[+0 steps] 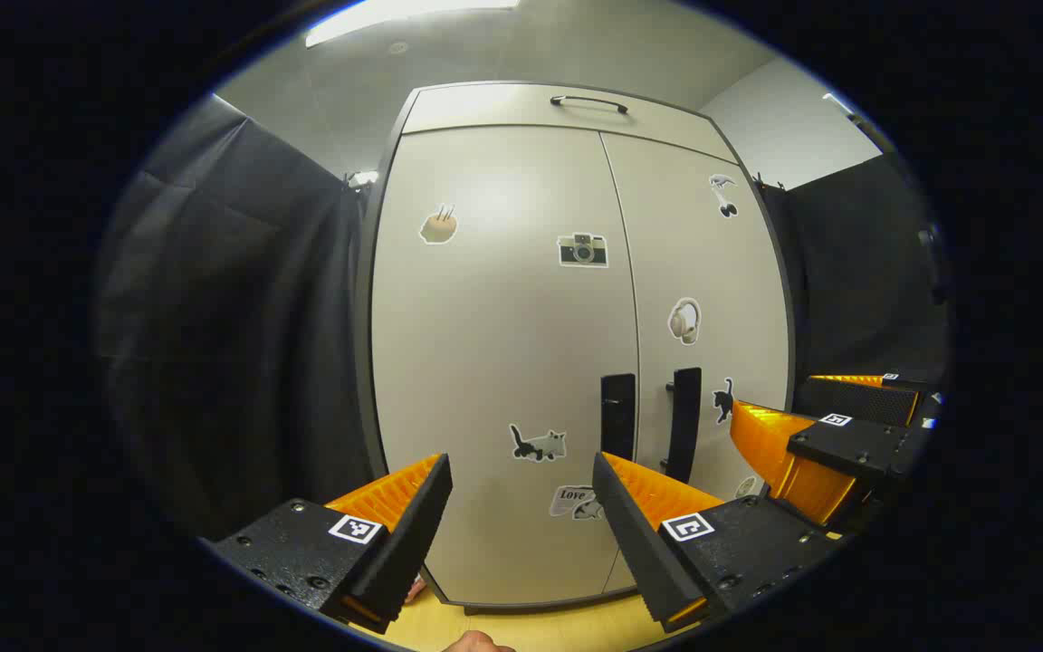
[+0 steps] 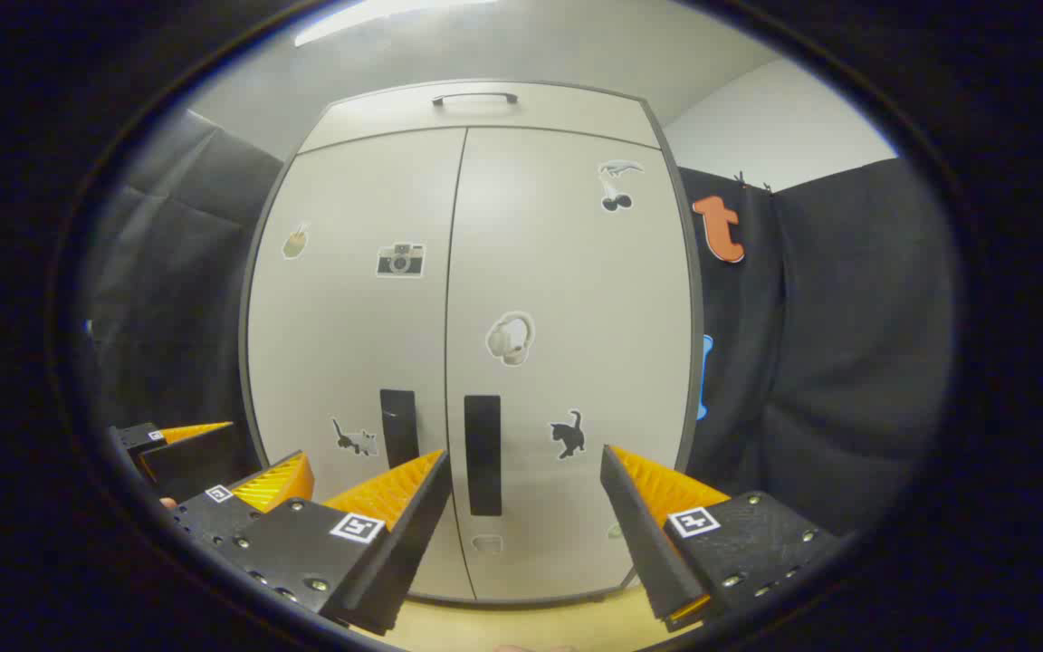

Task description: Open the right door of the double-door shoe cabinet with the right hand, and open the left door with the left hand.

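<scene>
A pale double-door shoe cabinet (image 1: 503, 362) (image 2: 485, 272) stands in front of me, both doors closed and dotted with stickers. The left door's dark vertical handle (image 1: 617, 415) (image 2: 398, 426) and the right door's handle (image 1: 684, 422) (image 2: 483, 453) flank the centre seam. My left gripper (image 1: 521, 471) is open, short of the left door, its fingers touching nothing. My right gripper (image 2: 521, 466) is open too, a little short of the right door, with the right handle just inside its left finger. The right gripper (image 1: 811, 435) also shows at the far right of the left gripper view, and the left gripper (image 2: 214, 484) at the lower left of the right gripper view.
A top drawer with a dark bar handle (image 1: 588, 102) (image 2: 474, 98) sits above the doors. Black cloth walls (image 1: 232, 326) (image 2: 829, 344) close in on both sides of the cabinet. Light wooden floor (image 1: 540, 625) runs under the cabinet's front edge.
</scene>
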`<act>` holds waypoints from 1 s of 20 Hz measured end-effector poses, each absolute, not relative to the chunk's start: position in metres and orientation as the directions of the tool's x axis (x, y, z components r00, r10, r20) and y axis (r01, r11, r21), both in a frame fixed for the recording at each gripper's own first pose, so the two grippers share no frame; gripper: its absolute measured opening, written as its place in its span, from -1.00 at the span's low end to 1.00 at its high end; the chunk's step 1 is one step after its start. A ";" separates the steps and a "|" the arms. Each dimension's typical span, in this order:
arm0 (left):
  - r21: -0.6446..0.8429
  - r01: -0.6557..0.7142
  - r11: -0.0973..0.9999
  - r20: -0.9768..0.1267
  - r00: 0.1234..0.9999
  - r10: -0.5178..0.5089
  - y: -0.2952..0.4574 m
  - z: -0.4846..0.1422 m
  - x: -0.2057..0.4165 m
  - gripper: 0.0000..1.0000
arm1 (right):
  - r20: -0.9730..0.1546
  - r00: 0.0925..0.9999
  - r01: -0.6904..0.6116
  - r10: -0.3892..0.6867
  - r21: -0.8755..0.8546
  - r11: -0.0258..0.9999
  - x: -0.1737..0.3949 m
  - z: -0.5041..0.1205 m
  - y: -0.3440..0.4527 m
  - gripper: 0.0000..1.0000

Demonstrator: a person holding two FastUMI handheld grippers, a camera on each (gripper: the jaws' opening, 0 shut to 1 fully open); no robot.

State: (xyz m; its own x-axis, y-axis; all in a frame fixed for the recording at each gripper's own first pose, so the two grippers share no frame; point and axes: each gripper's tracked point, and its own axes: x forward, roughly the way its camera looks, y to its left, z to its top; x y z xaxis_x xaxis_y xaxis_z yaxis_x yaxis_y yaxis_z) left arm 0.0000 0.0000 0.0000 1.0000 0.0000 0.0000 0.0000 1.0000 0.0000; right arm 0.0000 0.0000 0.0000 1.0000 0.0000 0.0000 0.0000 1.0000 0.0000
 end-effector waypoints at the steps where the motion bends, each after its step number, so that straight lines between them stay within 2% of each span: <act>1: -0.003 -0.006 1.000 0.007 1.000 0.006 0.002 0.002 0.000 0.93 | 0.002 1.000 0.000 0.000 -0.003 1.000 0.001 -0.001 -0.001 0.90; 2: -0.006 -0.011 1.000 0.010 1.000 0.011 0.004 0.003 0.000 0.93 | -0.001 1.000 -0.004 0.004 -0.007 1.000 0.003 -0.001 0.001 0.97; 14: -0.046 -0.082 0.996 -0.014 0.997 0.081 0.027 -0.004 0.002 0.93 | -0.044 0.999 -0.032 0.031 -0.015 0.999 0.037 -0.011 0.015 0.94; 15: -0.046 -0.086 0.995 -0.016 0.996 0.085 0.028 -0.004 0.002 0.93 | -0.048 0.999 -0.024 0.023 -0.023 0.999 0.042 -0.014 0.014 0.87; 16: -0.046 -0.090 0.995 -0.019 0.996 0.089 0.029 -0.005 0.002 0.93 | -0.059 0.998 -0.030 0.028 -0.026 0.999 0.045 -0.018 0.016 0.70; 18: -0.048 -0.098 0.994 -0.023 0.995 0.097 0.031 -0.006 0.001 0.93 | -0.077 0.997 -0.034 0.031 -0.029 0.999 0.055 -0.025 0.020 0.67; 20: -0.051 -0.107 0.993 -0.029 0.994 0.105 0.035 -0.008 0.000 0.93 | -0.074 0.997 -0.031 0.028 -0.039 0.999 0.063 -0.025 0.021 0.39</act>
